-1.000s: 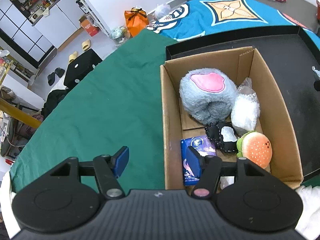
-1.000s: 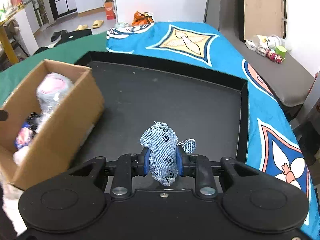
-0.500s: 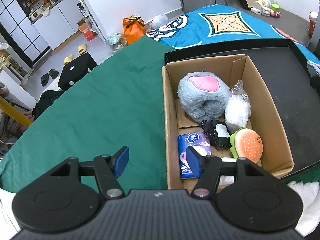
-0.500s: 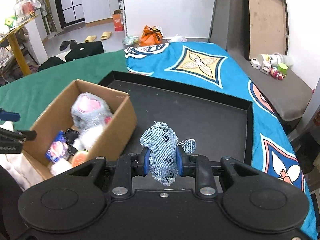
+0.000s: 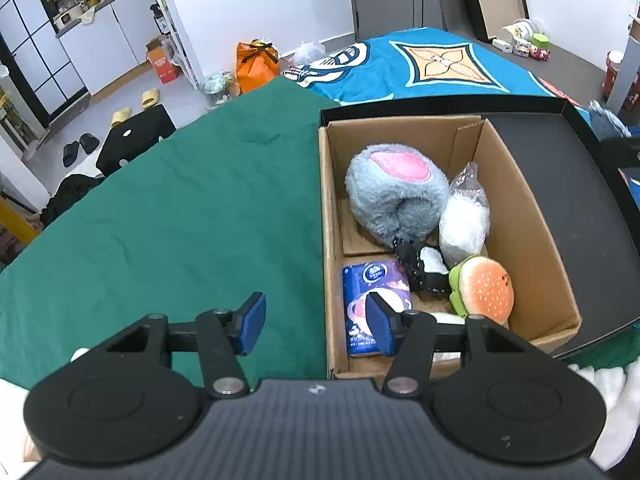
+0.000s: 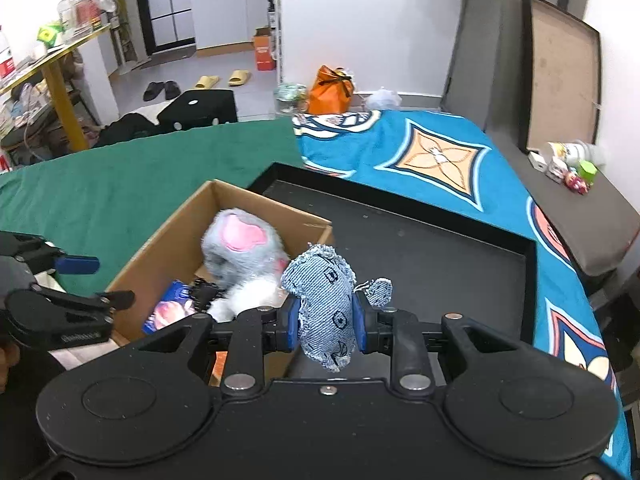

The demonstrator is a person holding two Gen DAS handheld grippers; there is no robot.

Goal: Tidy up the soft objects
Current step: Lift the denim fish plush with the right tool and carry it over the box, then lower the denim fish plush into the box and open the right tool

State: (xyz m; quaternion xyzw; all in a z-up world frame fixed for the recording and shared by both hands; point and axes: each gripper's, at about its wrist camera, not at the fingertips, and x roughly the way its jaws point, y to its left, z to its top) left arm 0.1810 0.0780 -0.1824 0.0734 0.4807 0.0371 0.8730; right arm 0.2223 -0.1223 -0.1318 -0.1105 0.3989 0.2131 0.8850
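My right gripper (image 6: 326,320) is shut on a blue denim soft toy (image 6: 324,304), held in the air over the near right corner of the cardboard box (image 6: 168,240). The box (image 5: 520,200) holds a grey and pink plush (image 5: 396,192), a bagged white soft item (image 5: 464,220), a black item (image 5: 420,268), a burger plush (image 5: 484,288) and a blue tissue pack (image 5: 372,280). My left gripper (image 5: 316,324) is open and empty, straddling the box's near left wall.
The box sits in the left end of a black tray (image 6: 440,248) on a table with a green cloth (image 5: 180,220) and a blue patterned cloth (image 6: 440,160). White fabric (image 5: 608,380) lies at the near edge. Room clutter stands beyond the table.
My right gripper has lifted and swung left with the denim toy, bringing it over the box. My left gripper has drawn back and up a little, staying open.
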